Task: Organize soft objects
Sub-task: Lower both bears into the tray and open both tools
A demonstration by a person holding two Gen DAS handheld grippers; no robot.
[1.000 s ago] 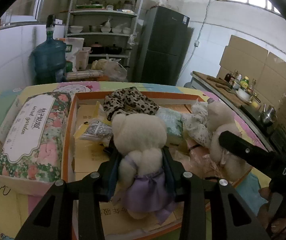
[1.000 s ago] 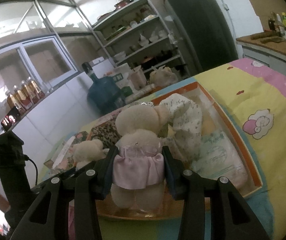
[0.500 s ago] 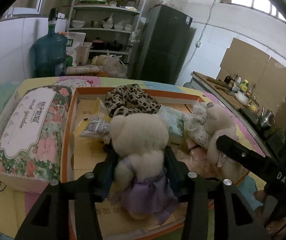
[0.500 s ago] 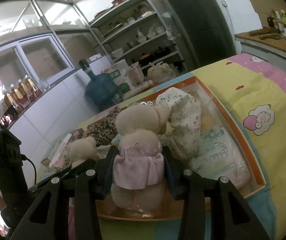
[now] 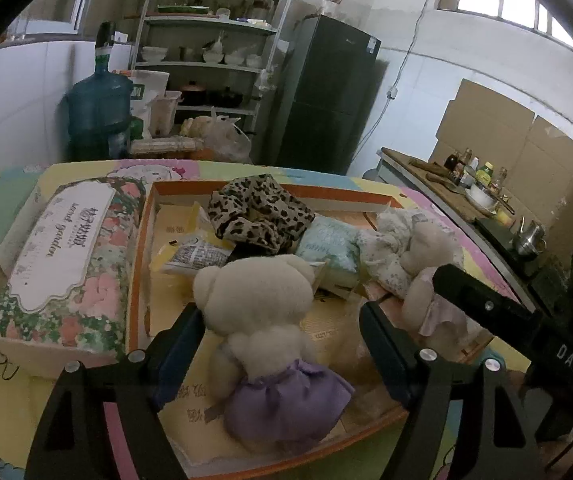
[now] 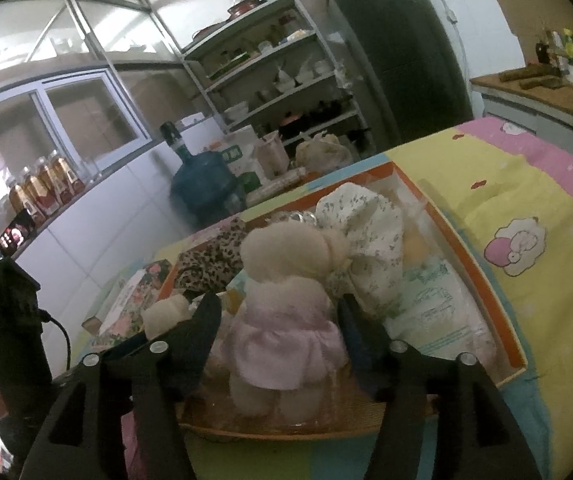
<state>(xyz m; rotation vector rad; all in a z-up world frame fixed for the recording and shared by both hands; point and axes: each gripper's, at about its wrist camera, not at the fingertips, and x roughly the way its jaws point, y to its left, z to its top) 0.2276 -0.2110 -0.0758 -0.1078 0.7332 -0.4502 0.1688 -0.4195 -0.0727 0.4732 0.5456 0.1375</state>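
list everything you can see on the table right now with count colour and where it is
teddy bear in purple skirt: 1, cream, front of tray, between left fingers
teddy bear in pink skirt: 1, cream, right of tray, between right fingers
leopard cloth: 1, brown-black, back of tray
floral cloth: 1, white, behind pink-skirt bear
tissue pack: 1, pale green, tray middle
tray: 1, orange-rimmed
flowered box: 1, left of tray
left gripper: open
right gripper: open

Both sets of jaws have spread apart: the purple-skirted teddy bear and the pink-skirted teddy bear now sit loose between them.
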